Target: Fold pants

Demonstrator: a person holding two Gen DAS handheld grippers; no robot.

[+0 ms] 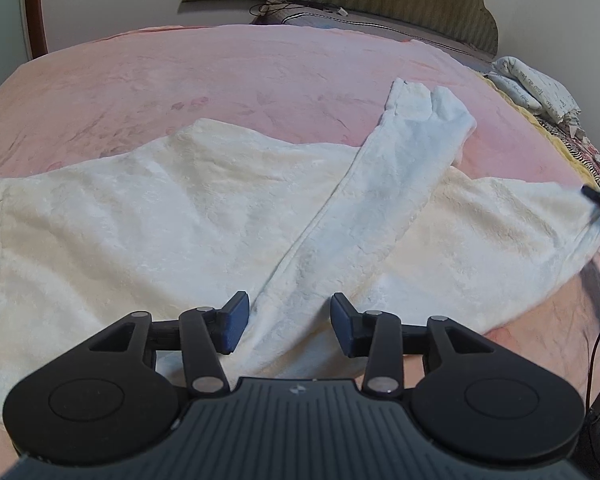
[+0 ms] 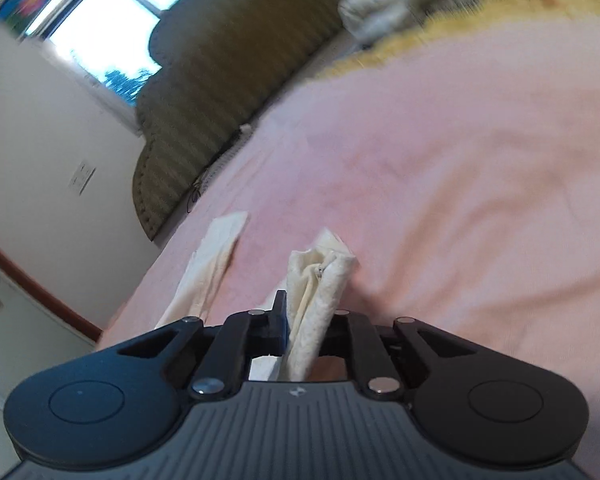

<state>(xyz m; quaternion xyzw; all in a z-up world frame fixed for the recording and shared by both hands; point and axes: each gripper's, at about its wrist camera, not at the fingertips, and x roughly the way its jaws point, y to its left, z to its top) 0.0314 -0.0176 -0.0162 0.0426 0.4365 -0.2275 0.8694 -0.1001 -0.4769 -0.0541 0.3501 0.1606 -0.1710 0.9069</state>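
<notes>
The soft, fluffy white pants lie spread on the pink bed cover. One long leg is flopped across the other, reaching away from the left gripper.

The left gripper hangs just over the near part of that crossed leg. Its jaws stand partly apart and nothing is pinched between its blue pads. The cloth only lies under them.

The right gripper is squeezed tight on a bunched bit of the white cloth. A little zipper shows in the bunch that sticks out past its tips. From the left gripper's side, that pinched edge is far out to the right, pulled up a bit.

I think the step now is to straighten the legs so they lie one on top of the other. To do it well, the right gripper should hold tight and pull gently and flat. The left one should come down on the thick edge of the crossed leg and take both layers, not just fluff.

A cream pillow far off to the right has dark handwriting on it, too small to read. I see no brand or label.
</notes>
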